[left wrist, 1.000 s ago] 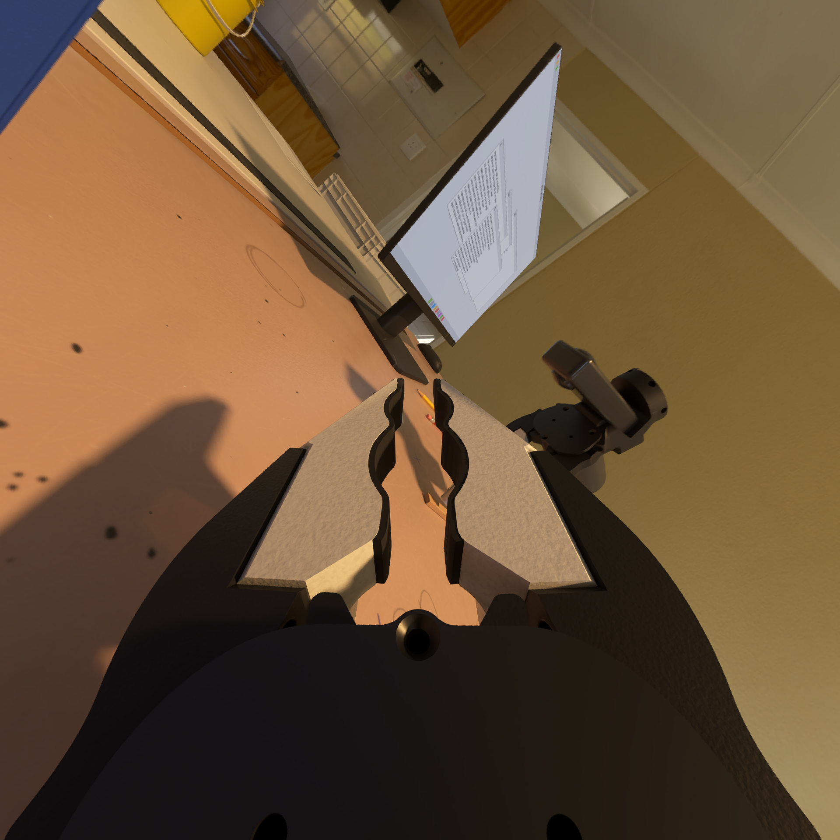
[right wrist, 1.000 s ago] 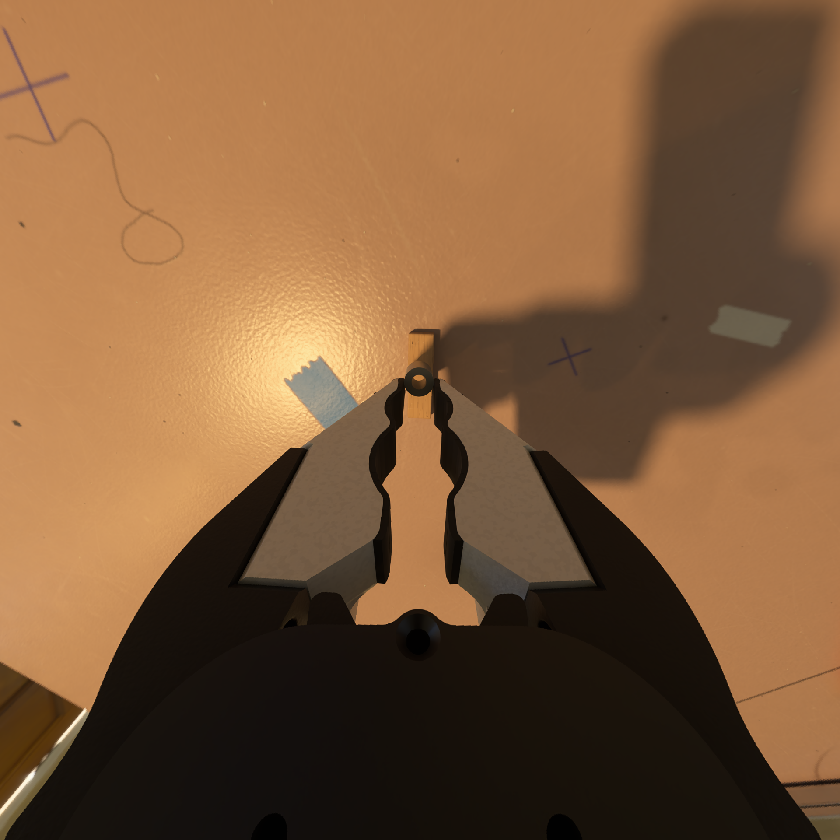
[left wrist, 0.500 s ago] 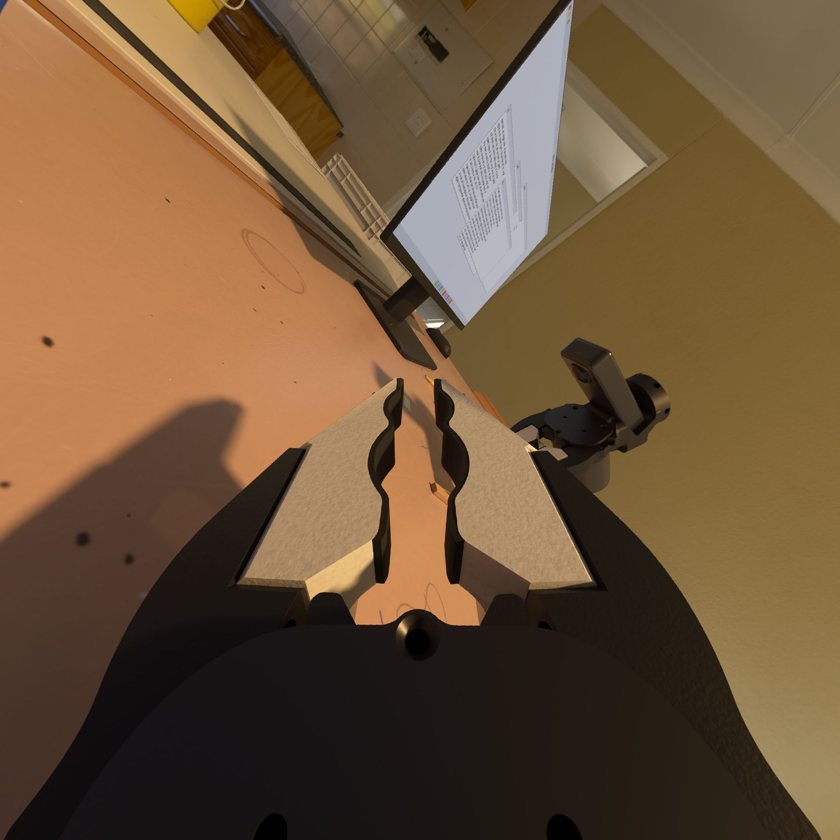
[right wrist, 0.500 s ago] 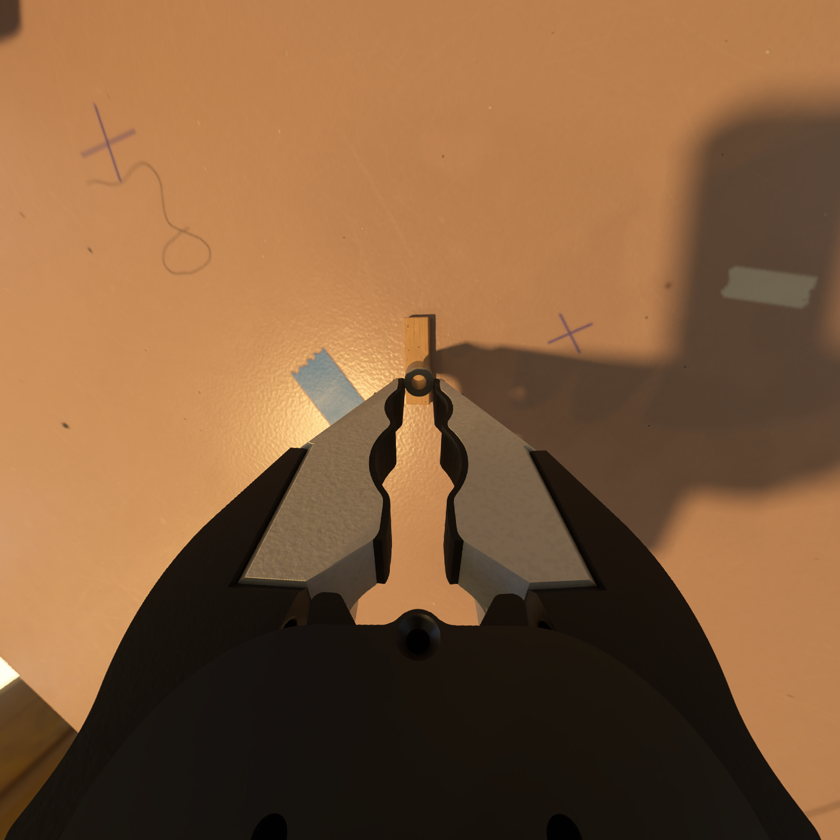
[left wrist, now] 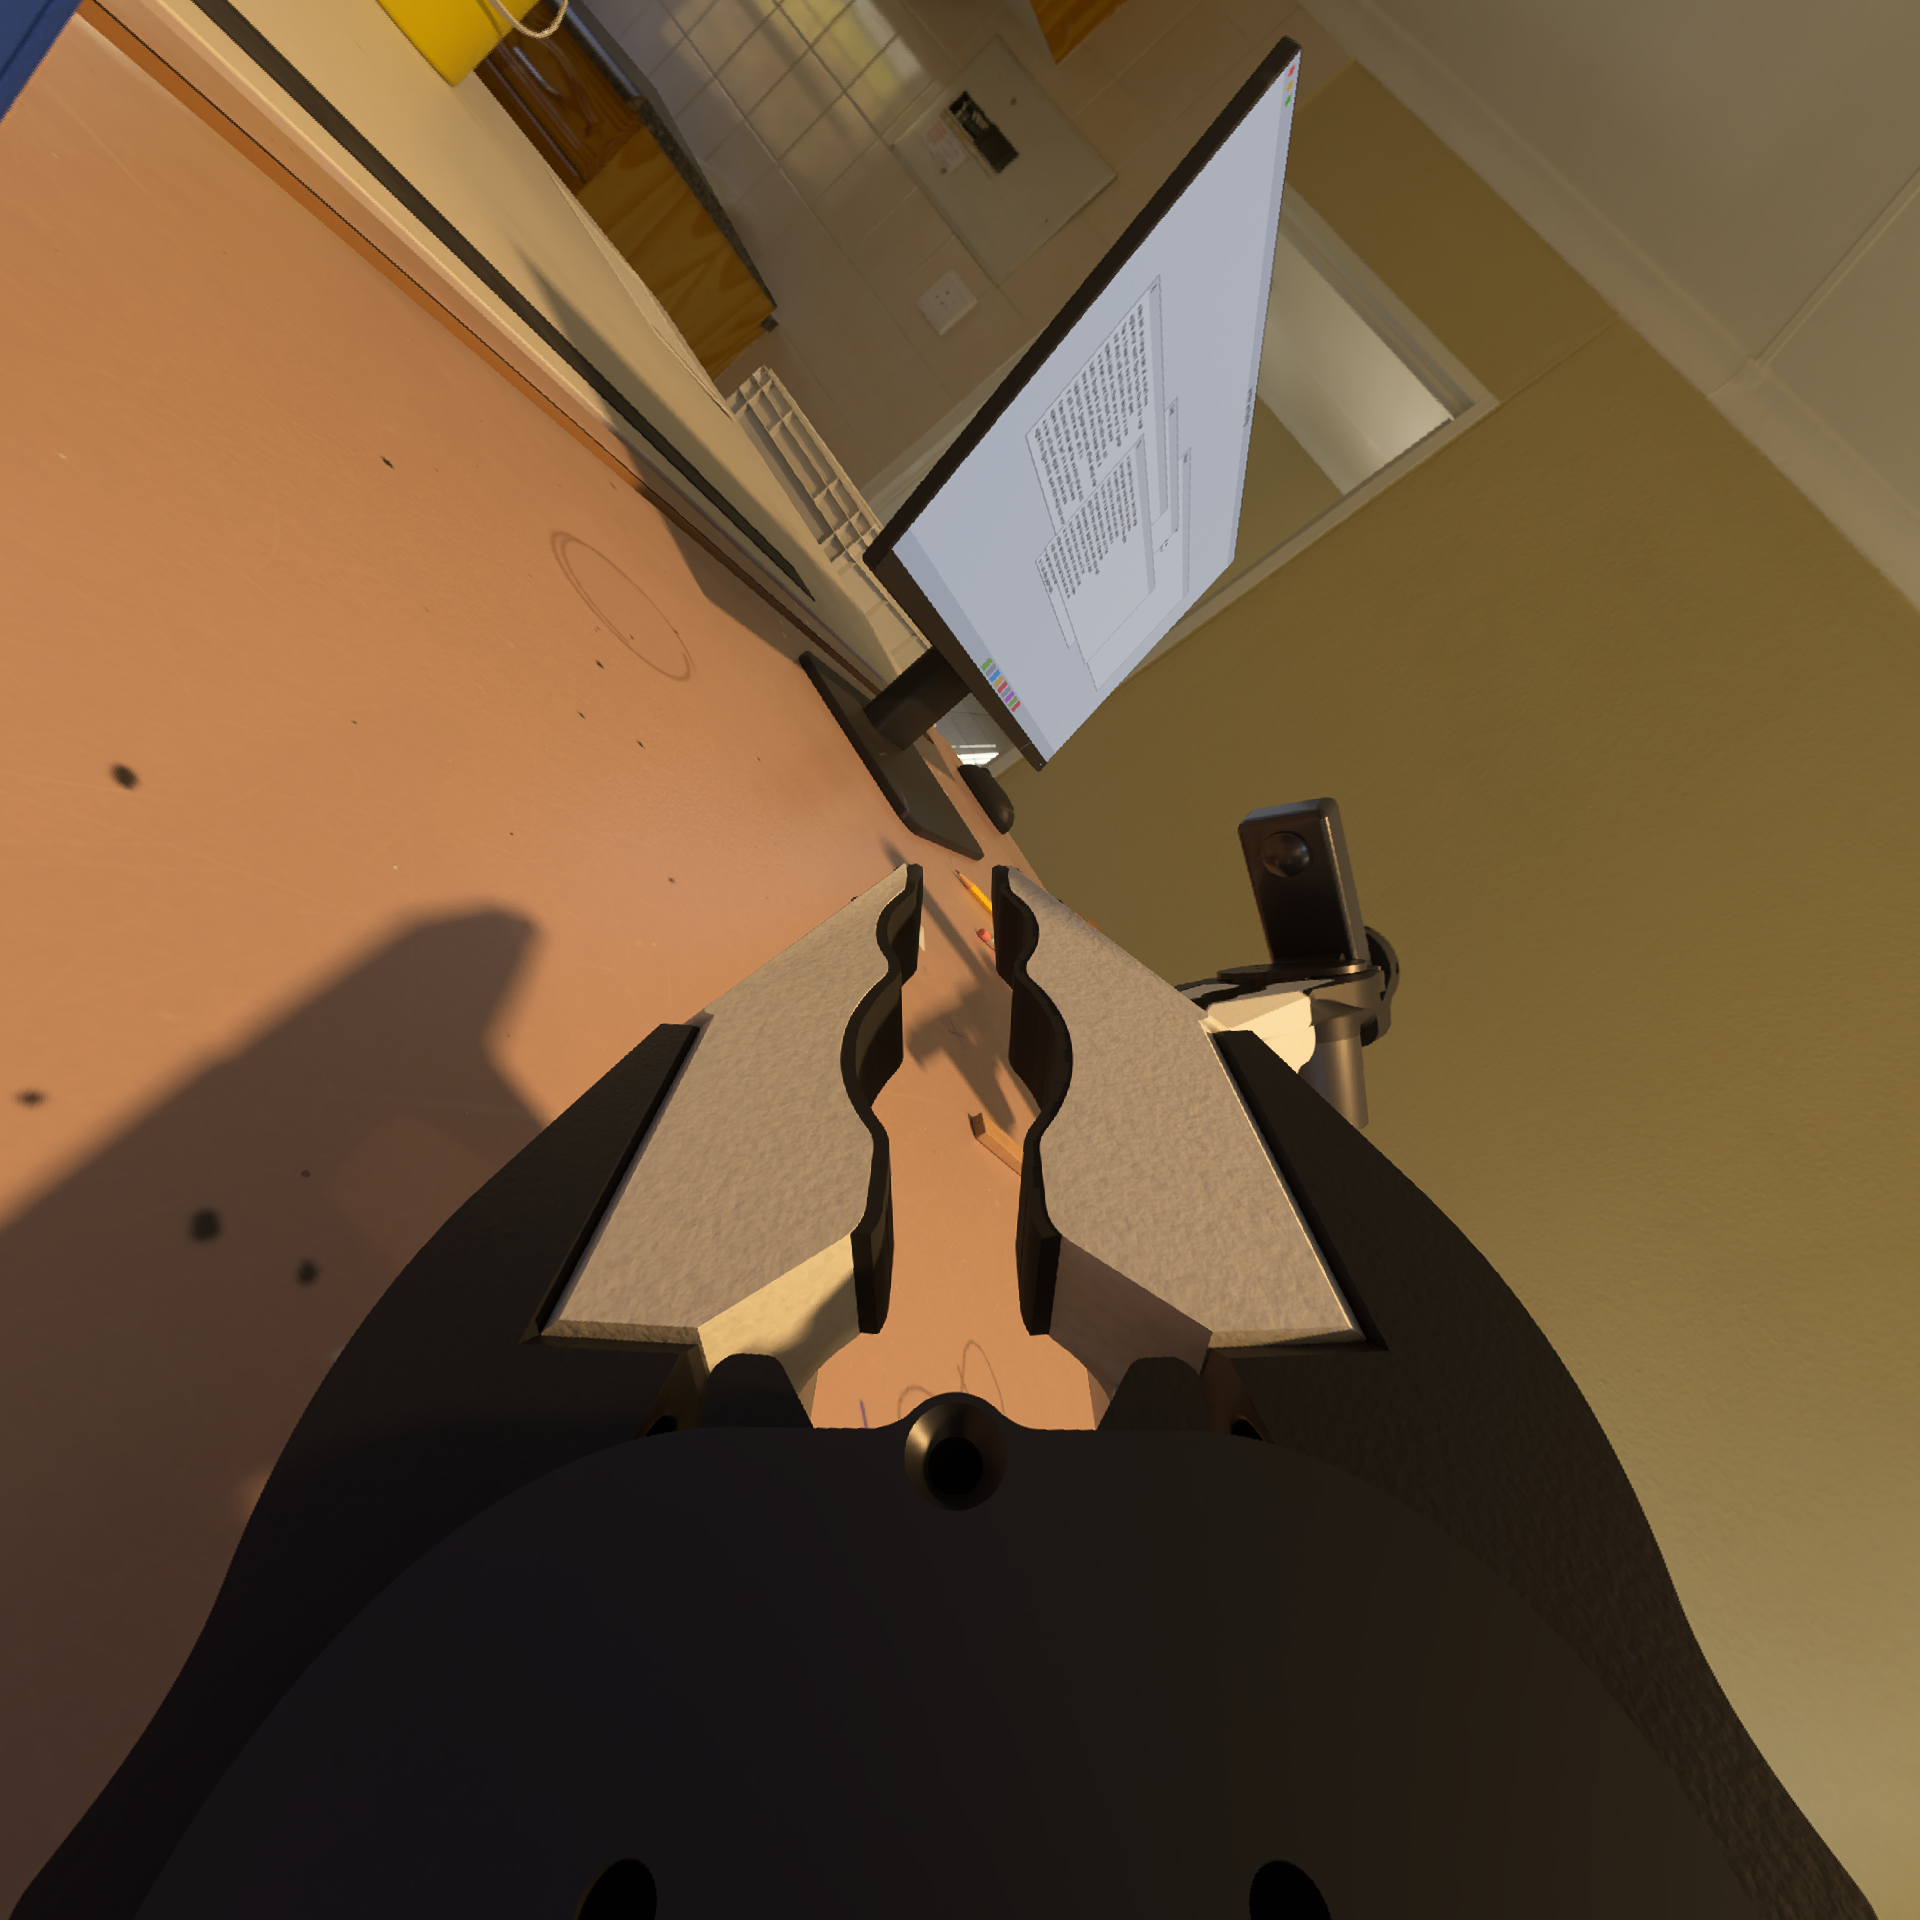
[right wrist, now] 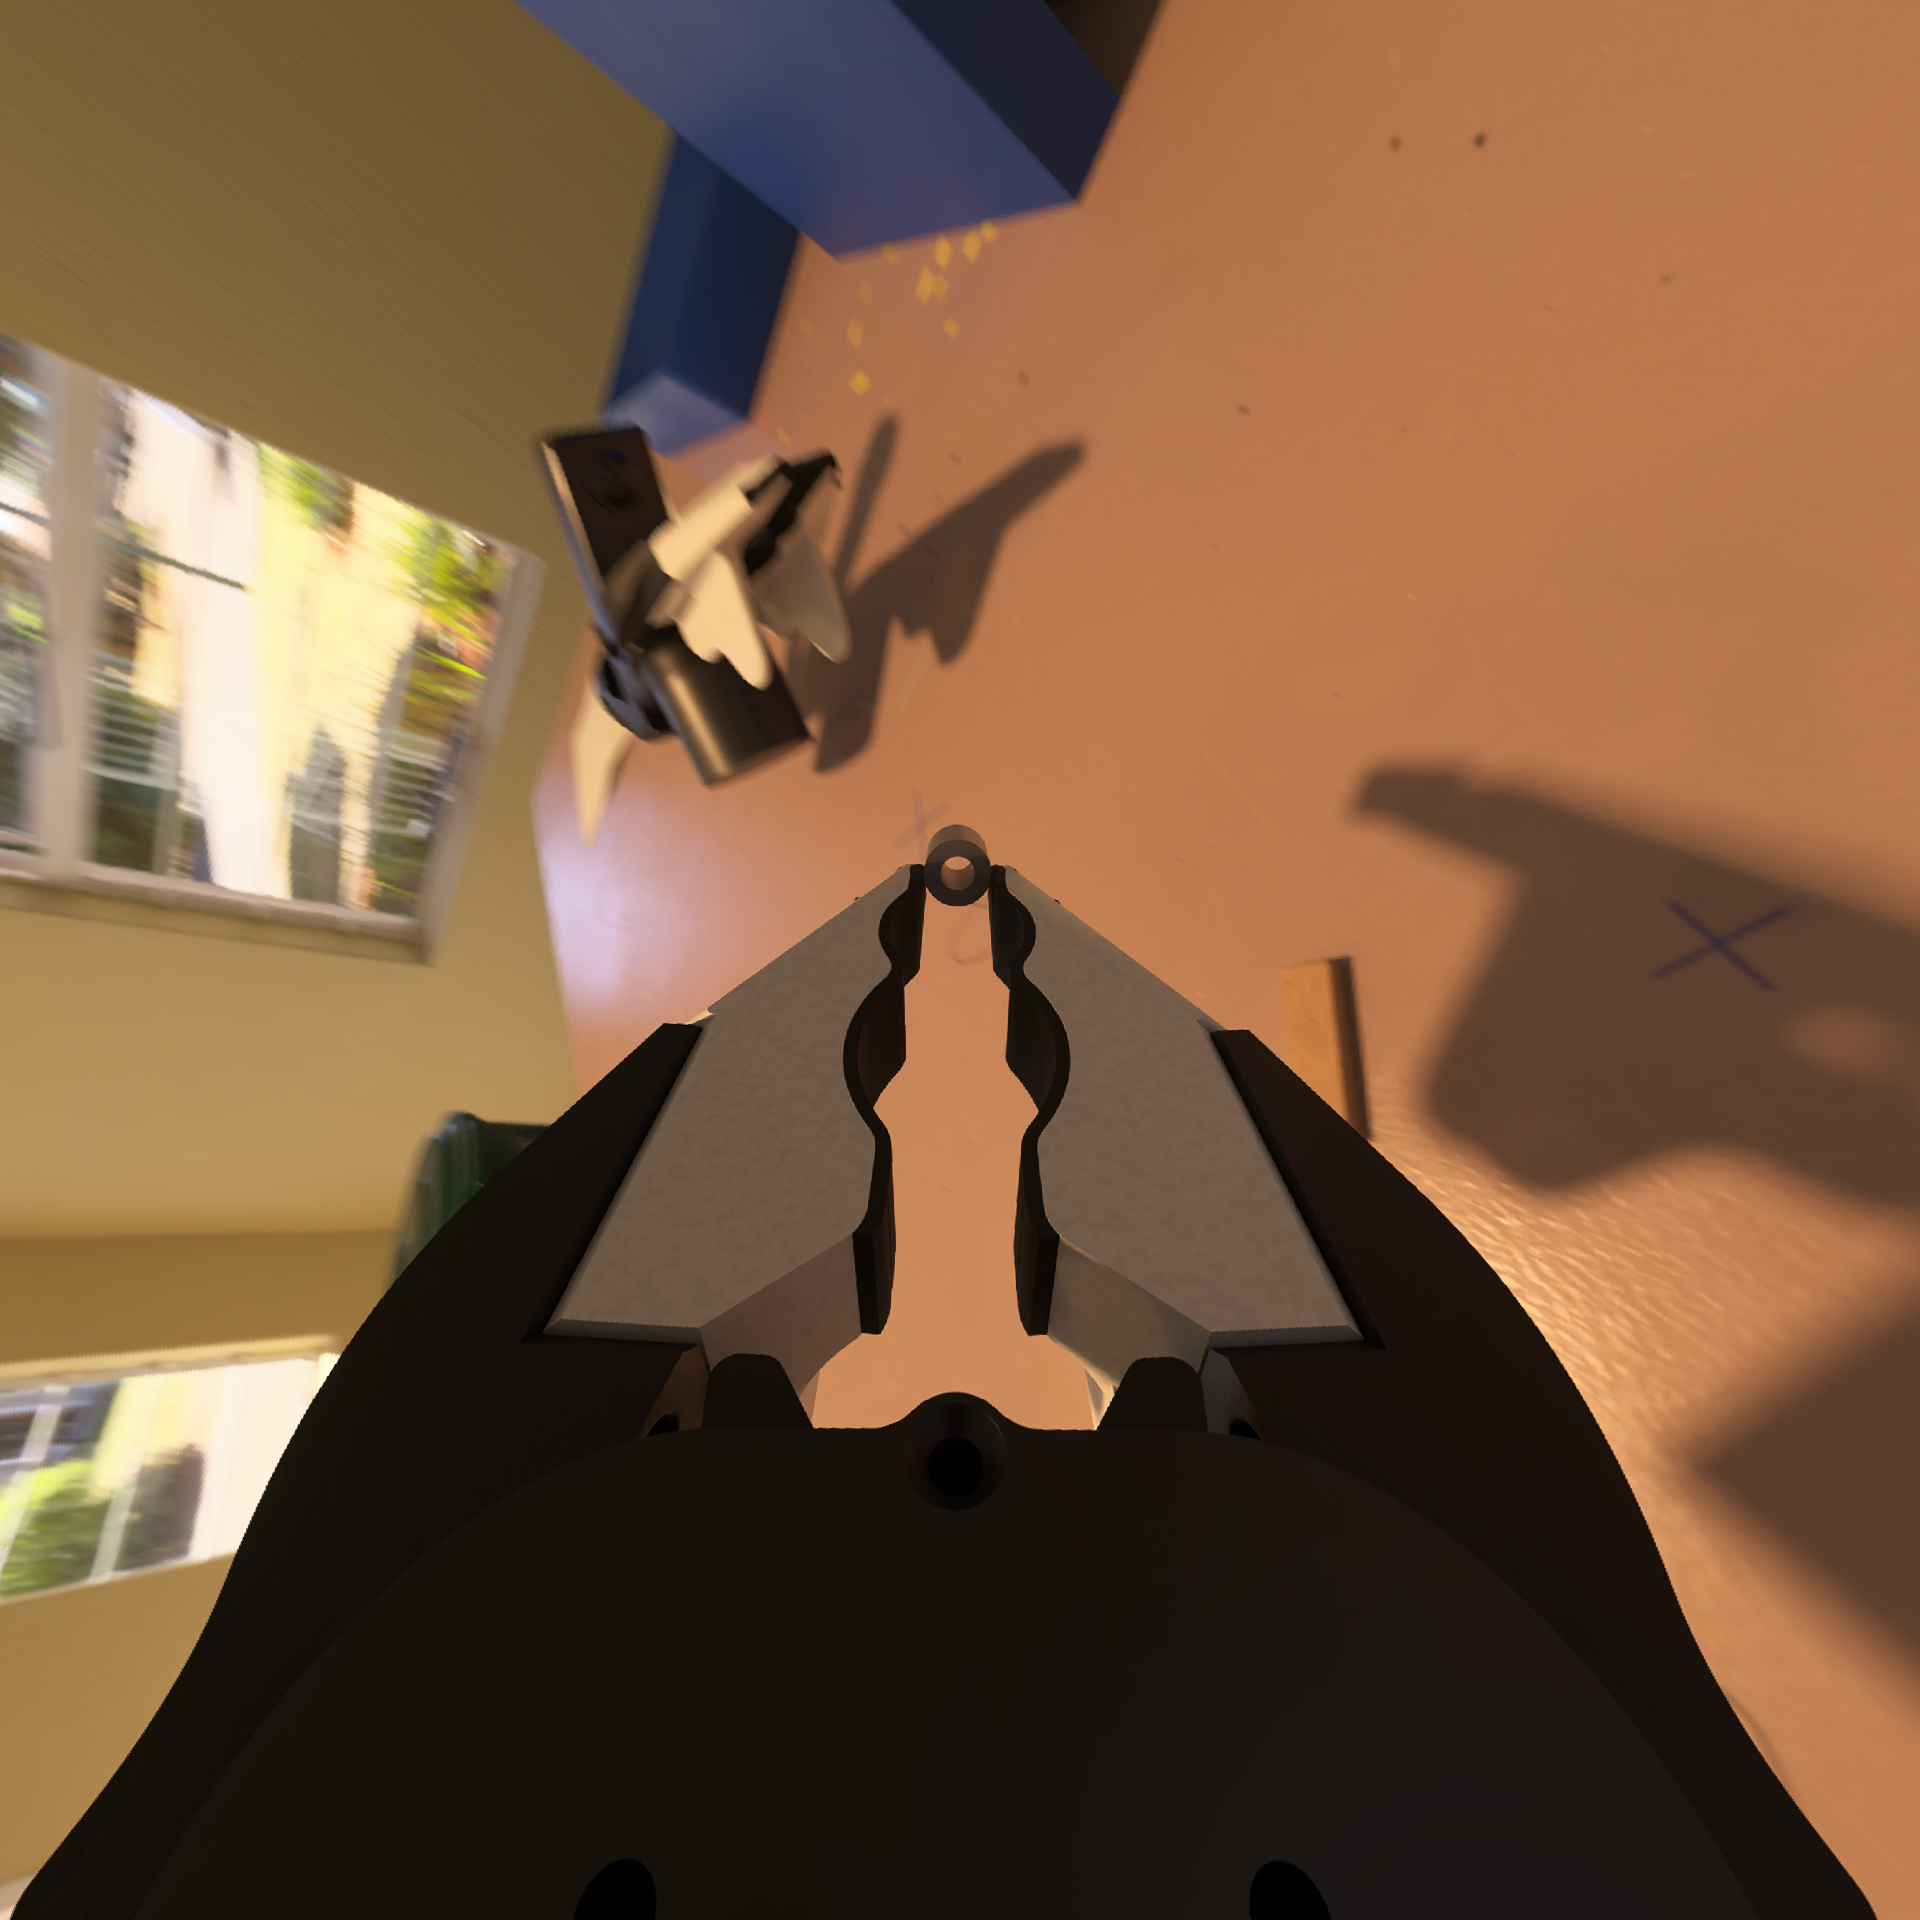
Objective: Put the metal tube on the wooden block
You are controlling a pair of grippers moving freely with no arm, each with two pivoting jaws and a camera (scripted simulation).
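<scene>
**Tube clamped at right fingertips, block off to the side**

Seen only from the right wrist: metal tube (right wrist: pixel 955 871) pinched end-on by the right gripper (right wrist: pixel 955 883), above the table (right wrist: pixel 1351 520); wooden block (right wrist: pixel 1317 1029) lying flat right of the tube; farther, left gripper (right wrist: pixel 717 592), blurred. Seen only from the left wrist: left gripper (left wrist: pixel 956 883) tilted low, parted and empty; beyond, pencil (left wrist: pixel 974 891), monitor (left wrist: pixel 1101 499).
</scene>
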